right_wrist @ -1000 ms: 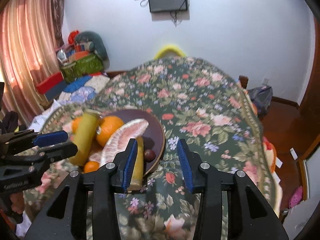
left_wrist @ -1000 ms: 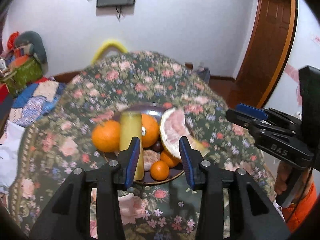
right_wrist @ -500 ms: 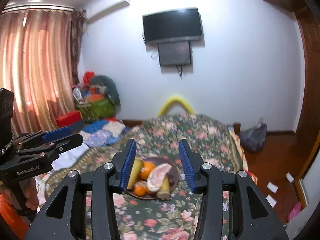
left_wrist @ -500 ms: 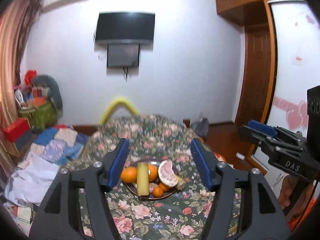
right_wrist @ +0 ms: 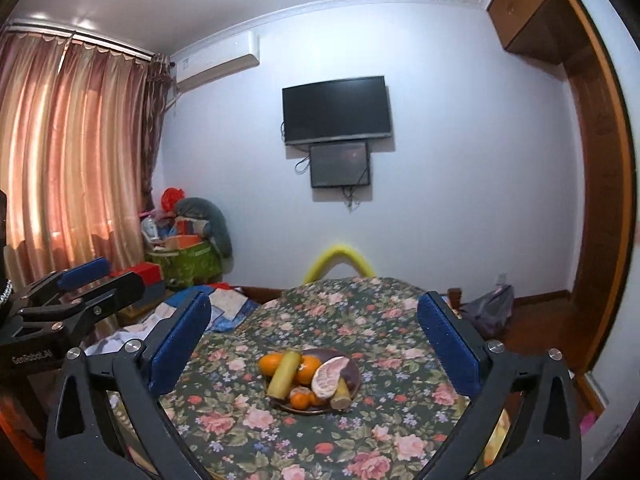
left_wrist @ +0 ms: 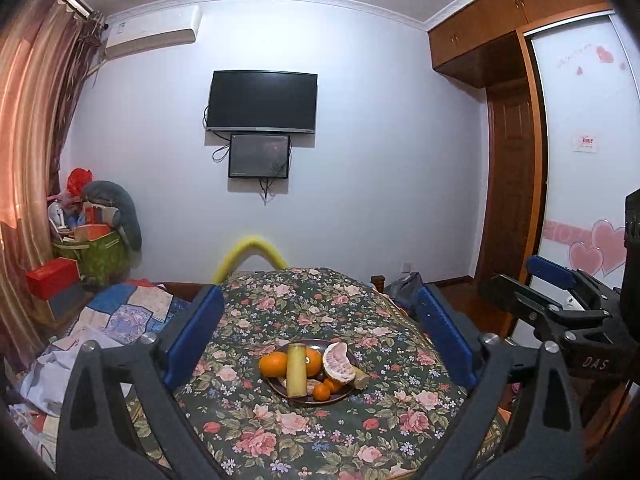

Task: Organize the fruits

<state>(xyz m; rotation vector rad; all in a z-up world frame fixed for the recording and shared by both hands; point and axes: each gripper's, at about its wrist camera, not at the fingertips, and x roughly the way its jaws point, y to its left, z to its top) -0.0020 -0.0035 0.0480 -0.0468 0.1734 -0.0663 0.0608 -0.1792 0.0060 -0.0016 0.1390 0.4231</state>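
Both grippers have pulled up and back from the plate (left_wrist: pixel 344 394) of fruit. The left gripper (left_wrist: pixel 320 336) and right gripper (right_wrist: pixel 316 340) have their jaws opening wide and empty, with the plate well ahead between them.

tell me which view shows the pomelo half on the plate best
The right wrist view: the pomelo half faces the camera, its pink flesh and pale rind unobstructed on the plate. The left wrist view shows the same piece more edge-on, though its flesh remains visible.
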